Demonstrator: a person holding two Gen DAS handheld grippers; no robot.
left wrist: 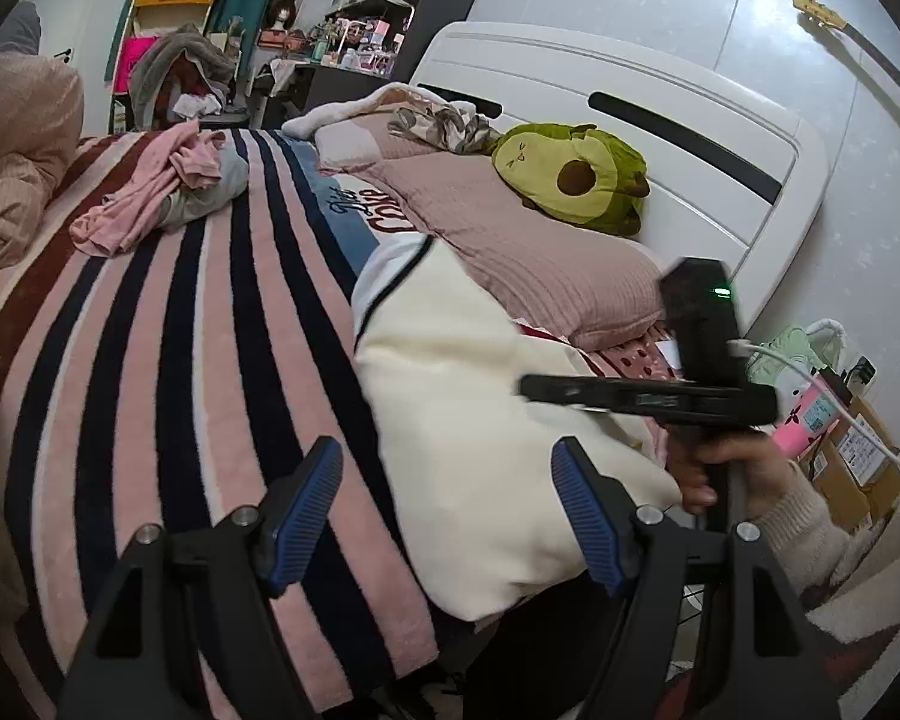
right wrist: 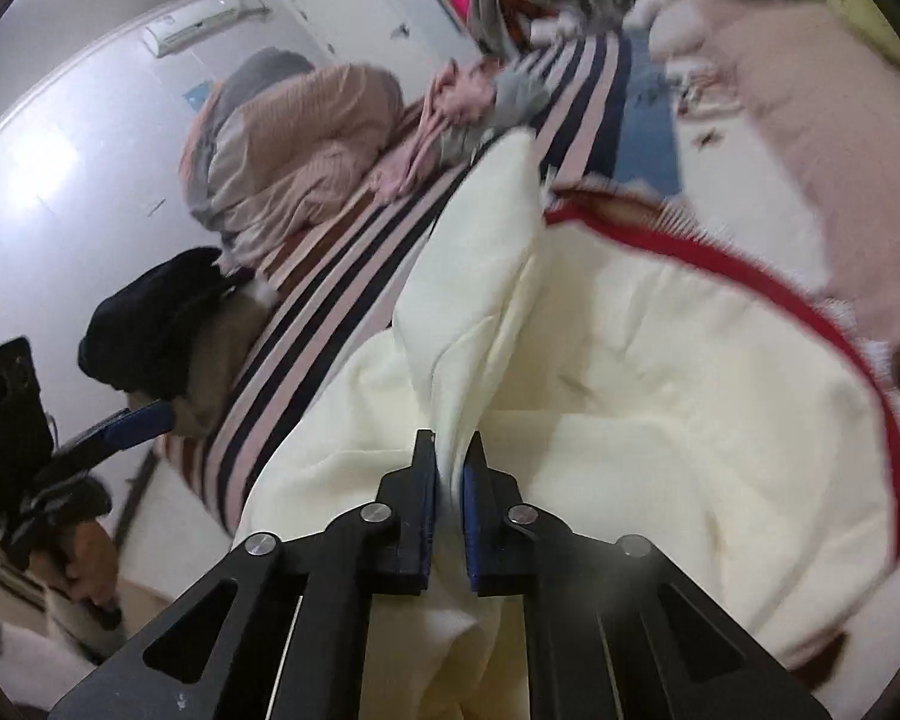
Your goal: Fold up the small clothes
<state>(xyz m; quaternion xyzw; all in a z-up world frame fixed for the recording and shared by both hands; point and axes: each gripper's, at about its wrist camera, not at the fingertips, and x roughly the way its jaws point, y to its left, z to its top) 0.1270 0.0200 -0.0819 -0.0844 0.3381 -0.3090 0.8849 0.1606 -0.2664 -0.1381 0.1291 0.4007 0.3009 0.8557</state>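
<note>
A cream garment (left wrist: 462, 420) with dark trim on one edge and red trim (right wrist: 768, 288) on another lies at the near edge of the striped blanket (left wrist: 168, 324). My right gripper (right wrist: 449, 456) is shut on a bunched fold of this cream garment (right wrist: 660, 396), lifting it into a ridge. My left gripper (left wrist: 447, 480) is open above the blanket, the cloth's left edge between its blue pads (left wrist: 306, 504) without touching them. The right gripper's body (left wrist: 648, 399) and the hand holding it show at right in the left wrist view. The left gripper (right wrist: 132, 420) appears at far left in the right wrist view.
A pink and grey heap of clothes (left wrist: 150, 192) lies further up the blanket. A rumpled beige quilt (left wrist: 12, 168) is at the far left. A pink pillow (left wrist: 534, 252) with an avocado plush (left wrist: 576, 177) rests against the white headboard (left wrist: 630, 102). Boxes (left wrist: 852, 456) stand on the floor.
</note>
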